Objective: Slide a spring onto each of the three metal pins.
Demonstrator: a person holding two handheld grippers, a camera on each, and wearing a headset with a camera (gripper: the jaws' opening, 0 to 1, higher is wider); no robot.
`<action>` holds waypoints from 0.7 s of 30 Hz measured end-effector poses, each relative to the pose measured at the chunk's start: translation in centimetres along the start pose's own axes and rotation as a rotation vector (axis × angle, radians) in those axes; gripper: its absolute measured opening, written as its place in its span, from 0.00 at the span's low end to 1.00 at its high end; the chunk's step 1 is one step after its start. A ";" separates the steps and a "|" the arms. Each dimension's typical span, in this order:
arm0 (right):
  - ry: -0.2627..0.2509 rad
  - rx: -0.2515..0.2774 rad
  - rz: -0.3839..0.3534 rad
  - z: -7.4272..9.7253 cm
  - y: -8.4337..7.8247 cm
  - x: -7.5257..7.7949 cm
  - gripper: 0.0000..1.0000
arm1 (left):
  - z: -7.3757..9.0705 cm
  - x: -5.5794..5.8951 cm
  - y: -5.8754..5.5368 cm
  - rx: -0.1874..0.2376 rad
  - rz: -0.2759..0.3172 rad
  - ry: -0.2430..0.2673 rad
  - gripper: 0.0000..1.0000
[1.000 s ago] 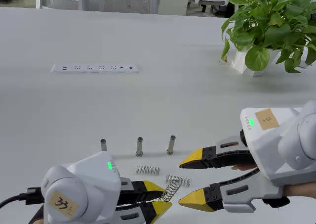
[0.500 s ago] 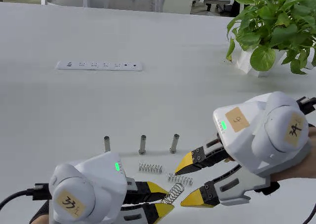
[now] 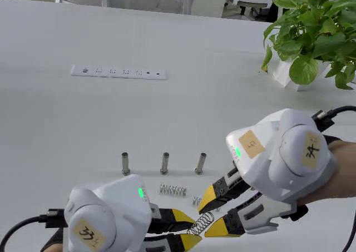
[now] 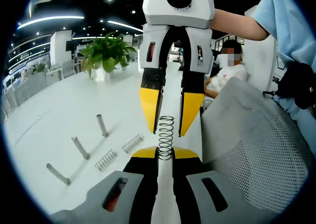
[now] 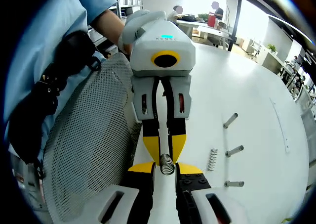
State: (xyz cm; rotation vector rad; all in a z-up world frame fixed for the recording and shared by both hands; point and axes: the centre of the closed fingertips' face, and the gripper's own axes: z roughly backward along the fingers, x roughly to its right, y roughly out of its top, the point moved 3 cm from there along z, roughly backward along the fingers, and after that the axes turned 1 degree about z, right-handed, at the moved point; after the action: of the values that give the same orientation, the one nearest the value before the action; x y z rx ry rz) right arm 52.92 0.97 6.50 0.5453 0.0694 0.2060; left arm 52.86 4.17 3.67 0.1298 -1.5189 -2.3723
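Note:
Three upright metal pins (image 3: 164,163) stand in a row on the white table (image 3: 83,124), also seen as pins (image 4: 80,147) and pins (image 5: 234,151). My left gripper (image 3: 190,228) at the bottom left is shut on the lower end of a spring (image 3: 200,223), which sticks out past its yellow tips. My right gripper (image 3: 214,214) faces it, open, with a jaw on each side of that spring (image 4: 166,135) and a gap showing on both sides. One loose spring (image 3: 173,189) lies below the pins. A second spring (image 3: 196,200) lies partly hidden by the right gripper.
A white power strip (image 3: 118,72) lies at the far left of the table. A potted plant (image 3: 314,35) stands at the back right. A mesh chair back (image 4: 256,145) and a person's blue sleeve (image 5: 64,16) are close behind the grippers.
The right gripper has swung in leftward and turned until its jaws straddle the spring held by the left gripper. The left gripper kept its hold.

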 end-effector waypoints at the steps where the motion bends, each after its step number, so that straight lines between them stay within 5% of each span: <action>1: 0.004 -0.004 0.004 0.0 0.0 0.0 0.12 | 0.0 0.0 0.0 0.002 0.002 -0.001 0.06; 21: 0.056 -0.032 0.015 -0.7 0.4 0.0 0.08 | 0.0 0.2 0.4 0.020 -0.009 -0.014 0.06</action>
State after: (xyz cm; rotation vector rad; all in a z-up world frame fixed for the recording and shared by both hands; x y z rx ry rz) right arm 52.81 1.66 6.16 0.5088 0.1159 0.2367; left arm 52.78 3.98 4.07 0.1247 -1.5513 -2.3704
